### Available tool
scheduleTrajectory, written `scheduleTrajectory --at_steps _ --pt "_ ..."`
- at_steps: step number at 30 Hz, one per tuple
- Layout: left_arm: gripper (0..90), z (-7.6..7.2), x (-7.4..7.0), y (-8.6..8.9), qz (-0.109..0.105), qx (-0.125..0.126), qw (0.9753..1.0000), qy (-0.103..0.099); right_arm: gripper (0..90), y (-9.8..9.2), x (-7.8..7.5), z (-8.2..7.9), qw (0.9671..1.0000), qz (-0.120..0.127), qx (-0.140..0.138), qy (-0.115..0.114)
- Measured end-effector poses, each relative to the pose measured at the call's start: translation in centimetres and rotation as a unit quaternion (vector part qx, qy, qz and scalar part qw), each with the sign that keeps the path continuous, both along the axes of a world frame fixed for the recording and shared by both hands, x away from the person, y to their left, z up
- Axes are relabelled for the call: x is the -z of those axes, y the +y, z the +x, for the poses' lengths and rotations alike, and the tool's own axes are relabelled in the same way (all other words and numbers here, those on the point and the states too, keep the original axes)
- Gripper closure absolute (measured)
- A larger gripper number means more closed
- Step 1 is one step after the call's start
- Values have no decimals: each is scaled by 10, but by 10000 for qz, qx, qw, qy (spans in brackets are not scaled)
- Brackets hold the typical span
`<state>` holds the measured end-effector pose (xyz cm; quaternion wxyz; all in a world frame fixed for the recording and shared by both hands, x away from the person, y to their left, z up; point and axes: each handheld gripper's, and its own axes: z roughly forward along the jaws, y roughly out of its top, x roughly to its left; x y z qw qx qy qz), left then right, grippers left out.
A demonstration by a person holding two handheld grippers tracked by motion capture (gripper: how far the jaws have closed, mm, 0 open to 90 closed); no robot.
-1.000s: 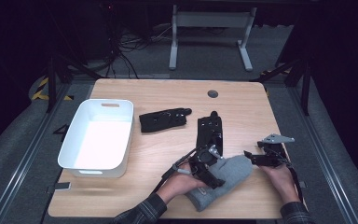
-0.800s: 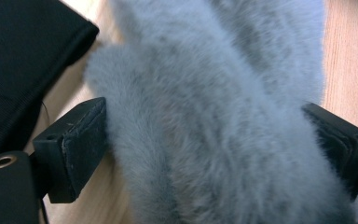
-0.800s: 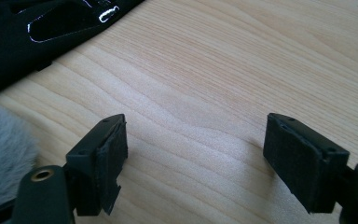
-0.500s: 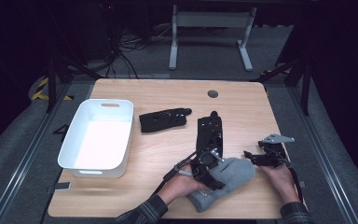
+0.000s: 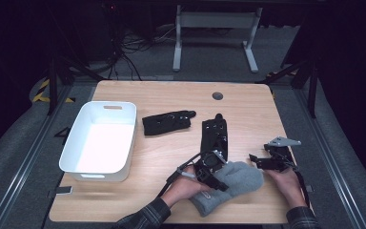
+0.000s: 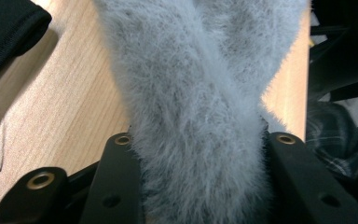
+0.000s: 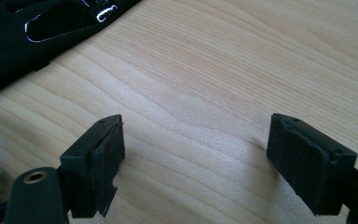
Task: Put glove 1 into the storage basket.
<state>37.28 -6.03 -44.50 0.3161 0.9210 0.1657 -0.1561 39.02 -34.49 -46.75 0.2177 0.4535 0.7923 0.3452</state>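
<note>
Grey mitten (image 5: 228, 183) lies on bench (image 5: 171, 98) near front edge, long axis diagonal. Left tool (image 5: 212, 175) clamped on it, fleece between jaws. Right tool (image 5: 263, 162) wide, empty, just right of mitten tip. White bin (image 5: 71, 157) far left; left hand nearer.

A light wooden table (image 5: 171, 95) with rounded corners stands in a dark room, lit from above so that its top is bright and the surroundings fall into shadow. A round dark grommet (image 5: 217, 96) sits in the tabletop near its far edge. Grey carpet (image 5: 19, 143) covers the floor on both sides. Beyond the far edge stands a pale metal frame (image 5: 214, 28) on two feet, and beside it lies a tangle of black cables (image 5: 133, 52). Yellow-and-black hazard tape (image 5: 45, 90) marks the floor at far left. Dark struts (image 5: 310, 76), perhaps stand legs, rise at the right.
</note>
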Motion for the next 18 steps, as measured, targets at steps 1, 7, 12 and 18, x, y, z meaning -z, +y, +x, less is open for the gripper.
scheduleTrajectory --at_steps 1,7,12,18 --pt "641 0 -1 1 -25 -10 10000 48 193 0 0 0 10000 -1 2 0" --pt "641 -1 -9 5 -103 38 9999 -6 183 0 0 0 10000 7 4 18" --pt "640 -1 -17 10 -126 25 9999 -79 180 0 0 0 10000 -5 20 14" --pt "639 0 -33 20 -319 57 9994 -107 175 0 0 0 10000 -13 25 12"
